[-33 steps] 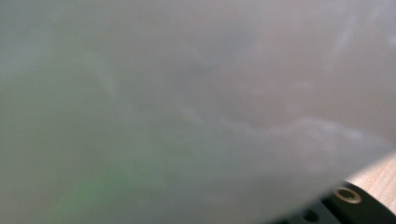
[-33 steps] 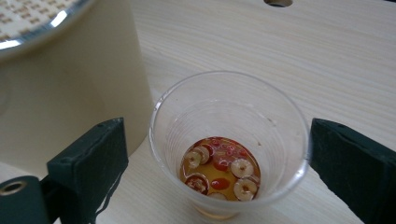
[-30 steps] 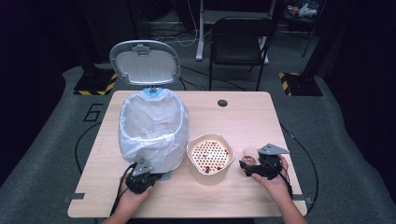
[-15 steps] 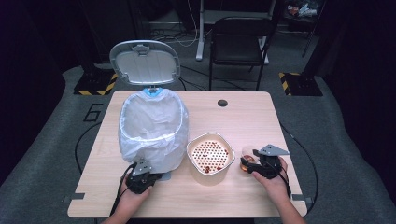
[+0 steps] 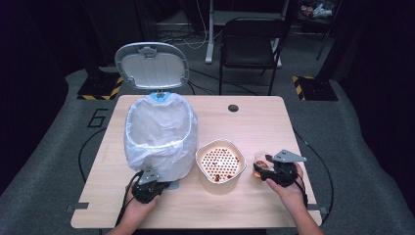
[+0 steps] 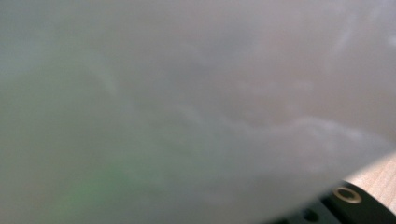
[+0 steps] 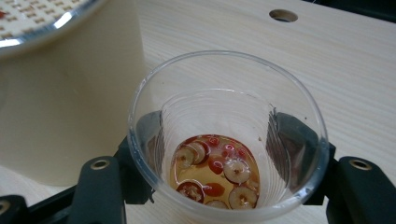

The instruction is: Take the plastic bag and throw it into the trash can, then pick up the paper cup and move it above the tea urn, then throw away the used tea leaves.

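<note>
Where your right gripper (image 7: 229,154) reaches toward the right side of the tabletop (image 5: 254,122), its fingers (image 7: 100,186) pinch a clear plastic cup (image 7: 228,140) from both sides, holding it upright just right of the cream basin. The cup is ribbed low down and holds a shallow pool of amber liquid with round, pale-centred red fruit slices and smaller red bits; the slices overlap, so you cannot count them surely. There is one cup, one cream basin (image 5: 220,164) topped with a perforated strainer carrying a few red scraps, and one bin (image 5: 159,134) lined with a white bag, its grey lid (image 5: 151,64) standing open behind it. In the right gripper view the basin is cut off at the top left, showing its wall and a sliver of strainer. Your left gripper (image 5: 147,188) sits at the near foot of the bin, against the bag. From its own view, blurred white plastic covers nearly everything, with a corner of black gripper body and wood at the lower right, so you cannot tell whether its fingers are spread or pressed together. One dark chair (image 5: 252,41) stands beyond the tabletop.
</note>
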The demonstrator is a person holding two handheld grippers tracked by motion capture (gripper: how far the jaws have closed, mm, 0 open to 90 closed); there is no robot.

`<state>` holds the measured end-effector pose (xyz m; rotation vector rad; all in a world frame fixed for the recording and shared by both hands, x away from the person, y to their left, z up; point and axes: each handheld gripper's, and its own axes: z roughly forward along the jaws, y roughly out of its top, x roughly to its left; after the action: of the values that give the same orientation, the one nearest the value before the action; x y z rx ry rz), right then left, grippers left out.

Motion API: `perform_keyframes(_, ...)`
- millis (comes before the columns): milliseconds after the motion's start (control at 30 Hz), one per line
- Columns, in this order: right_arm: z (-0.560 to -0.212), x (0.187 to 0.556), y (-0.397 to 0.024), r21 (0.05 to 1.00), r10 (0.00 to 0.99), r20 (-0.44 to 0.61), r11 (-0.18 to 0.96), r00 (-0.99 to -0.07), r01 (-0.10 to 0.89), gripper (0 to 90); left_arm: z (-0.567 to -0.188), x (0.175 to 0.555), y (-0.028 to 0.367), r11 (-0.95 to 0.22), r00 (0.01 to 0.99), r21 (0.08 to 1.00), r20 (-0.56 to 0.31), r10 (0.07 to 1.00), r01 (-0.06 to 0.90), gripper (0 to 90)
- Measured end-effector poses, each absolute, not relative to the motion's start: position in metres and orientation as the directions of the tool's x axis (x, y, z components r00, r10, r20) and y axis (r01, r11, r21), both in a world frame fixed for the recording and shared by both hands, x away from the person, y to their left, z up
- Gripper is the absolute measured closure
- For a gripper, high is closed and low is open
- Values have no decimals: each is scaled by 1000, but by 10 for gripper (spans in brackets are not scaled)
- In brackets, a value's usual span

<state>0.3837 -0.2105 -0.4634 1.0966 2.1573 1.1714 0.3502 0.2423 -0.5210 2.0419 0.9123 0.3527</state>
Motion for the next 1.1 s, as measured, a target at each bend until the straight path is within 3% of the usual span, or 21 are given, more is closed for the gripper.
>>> perform_keyframes(300,-420,377,-207,853,773,-88,385,-629,354,377,-521,350,242,-373,694,797,-79,715,476,900)
perform_keyframes(433,-400,375,-197,840,739,-153,447,-656,308,381,-520,353,245,-413,716,799,-31,697,437,900)
perform_keyframes(567,-384,376,-186,828,708,-190,488,-680,277,381,-521,350,242,-372,693,796,-81,716,477,900)
perform_keyframes(733,-371,379,-176,829,695,-208,499,-689,254,382,-521,350,242,-372,693,796,-80,716,477,900)
perform_keyframes(767,-370,380,-174,825,688,-217,508,-693,247,383,-520,352,244,-401,710,798,-48,702,450,900)
perform_keyframes(800,-368,380,-172,820,688,-229,517,-689,244,383,-521,350,242,-375,695,796,-78,715,475,900)
perform_keyframes(900,-365,380,-166,809,675,-251,540,-694,232,385,-520,353,245,-414,717,799,-30,696,436,900)
perform_keyframes(967,-363,380,-162,801,667,-268,555,-695,224,384,-521,350,242,-370,692,796,-82,717,479,900)
perform_keyframes(1100,-360,380,-156,780,646,-314,593,-696,199,385,-521,350,242,-372,692,795,-81,717,479,900)
